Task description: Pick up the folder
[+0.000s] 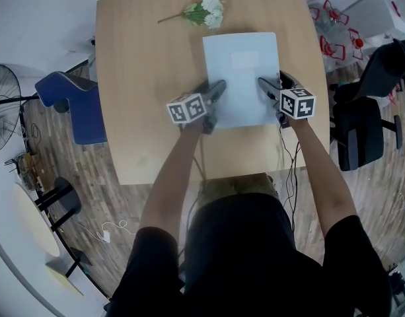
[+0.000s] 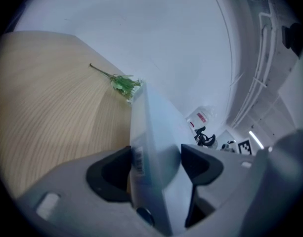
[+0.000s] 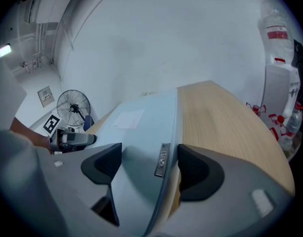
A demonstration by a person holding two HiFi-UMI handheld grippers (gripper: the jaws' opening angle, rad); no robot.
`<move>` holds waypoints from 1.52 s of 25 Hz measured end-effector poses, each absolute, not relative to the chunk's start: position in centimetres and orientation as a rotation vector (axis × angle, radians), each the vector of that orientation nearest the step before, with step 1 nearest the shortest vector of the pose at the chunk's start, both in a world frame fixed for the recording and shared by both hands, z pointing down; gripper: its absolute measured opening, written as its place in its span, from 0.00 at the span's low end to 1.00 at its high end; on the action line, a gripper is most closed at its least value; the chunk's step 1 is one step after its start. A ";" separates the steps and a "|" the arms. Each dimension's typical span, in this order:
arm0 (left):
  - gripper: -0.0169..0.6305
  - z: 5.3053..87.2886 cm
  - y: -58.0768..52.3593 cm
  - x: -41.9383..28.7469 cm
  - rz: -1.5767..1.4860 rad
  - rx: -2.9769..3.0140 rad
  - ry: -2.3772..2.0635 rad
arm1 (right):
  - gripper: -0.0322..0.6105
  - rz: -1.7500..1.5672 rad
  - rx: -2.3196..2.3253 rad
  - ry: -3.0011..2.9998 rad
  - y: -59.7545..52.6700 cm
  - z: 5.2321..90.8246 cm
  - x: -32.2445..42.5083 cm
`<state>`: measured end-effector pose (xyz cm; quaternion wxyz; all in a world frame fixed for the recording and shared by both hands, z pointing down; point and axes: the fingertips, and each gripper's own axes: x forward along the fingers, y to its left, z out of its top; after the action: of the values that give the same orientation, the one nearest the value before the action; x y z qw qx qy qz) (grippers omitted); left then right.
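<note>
A pale blue folder [image 1: 242, 78] lies lengthwise on the wooden table [image 1: 143, 78], between my two grippers. My left gripper [image 1: 219, 88] takes its left edge near the front corner. In the left gripper view the thick folder [image 2: 156, 132] fills the gap, with both pads against it, so the left gripper [image 2: 156, 162] is shut on it. My right gripper [image 1: 263, 84] takes the right edge. In the right gripper view the folder [image 3: 141, 127] and its labelled spine sit between the pads of the right gripper [image 3: 150, 162], which is closed on it.
A sprig of white flowers [image 1: 205, 10] lies on the table behind the folder. A blue chair [image 1: 83, 104] stands left of the table and a black office chair [image 1: 361, 131] on the right. A fan [image 1: 0, 107] stands at the far left. Cables hang at the table's front edge.
</note>
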<state>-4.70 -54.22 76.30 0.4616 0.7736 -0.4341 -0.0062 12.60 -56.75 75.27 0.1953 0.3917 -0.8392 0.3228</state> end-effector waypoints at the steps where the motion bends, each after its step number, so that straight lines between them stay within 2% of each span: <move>1: 0.51 75.7 -54.0 -4.7 -0.028 1.909 -1.065 | 0.61 0.892 1.102 -2.367 -56.5 74.6 12.5; 22: 0.51 55.4 -44.3 -4.4 -0.186 2.201 -1.138 | 0.57 0.631 1.236 -2.632 -45.8 55.3 13.3; 38: 0.51 44.3 -35.6 -5.9 -0.354 2.328 -1.288 | 0.54 0.378 1.242 -2.798 -37.2 43.7 12.0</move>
<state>-5.91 -35.63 44.28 0.2269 0.8448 -0.4672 -0.1284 12.05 -37.17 43.71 0.0284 0.4026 -0.9067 0.1226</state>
